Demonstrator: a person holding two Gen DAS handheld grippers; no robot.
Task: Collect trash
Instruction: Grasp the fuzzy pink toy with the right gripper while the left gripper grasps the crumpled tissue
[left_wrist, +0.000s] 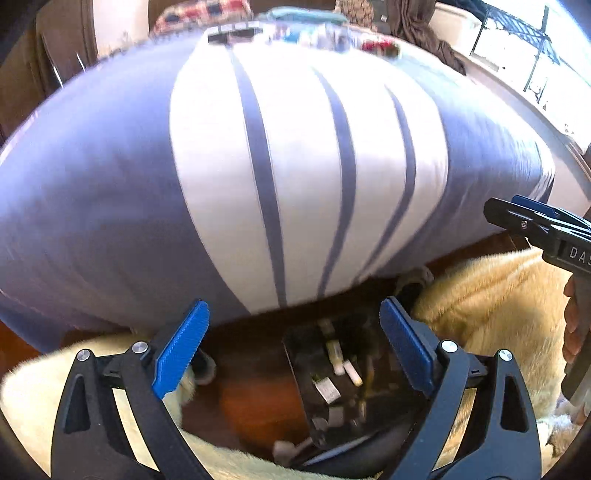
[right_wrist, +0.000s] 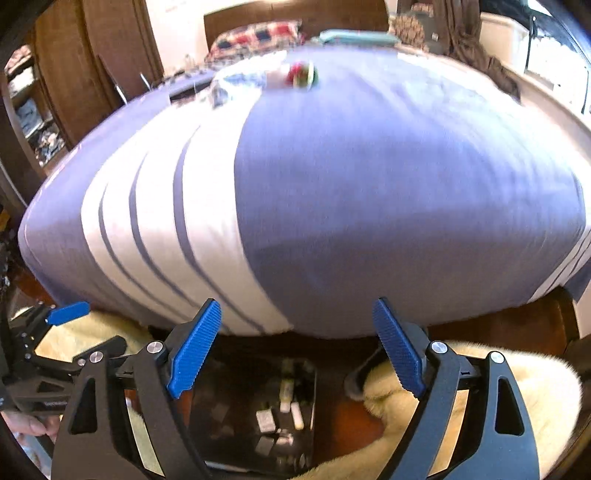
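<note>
Both claws, left (left_wrist: 293, 349) and right (right_wrist: 297, 347), are gaping empty over the bin (right_wrist: 255, 417); remaining trash (right_wrist: 301, 74) is lying far up the bed (right_wrist: 369, 184), the right claw slightly nearer.

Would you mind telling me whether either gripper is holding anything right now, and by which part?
Nothing is held: the left gripper and the right gripper are both open, empty, above the black bin.

Bedsheet (right_wrist: 369, 184): matt woven cloth, smooth. Rug (left_wrist: 487, 295): cream, long fluffy pile. Floor (left_wrist: 251, 402): polished wood, glossy. Trash bag (right_wrist: 207, 410): black plastic film, shiny. Left gripper (left_wrist: 293, 350) and right gripper (right_wrist: 297, 349): matt black plastic arms, ribbed blue pads (right_wrist: 194, 350), bright metal pins. Wardrobe (right_wrist: 99, 48), far left: brown wood.
</note>
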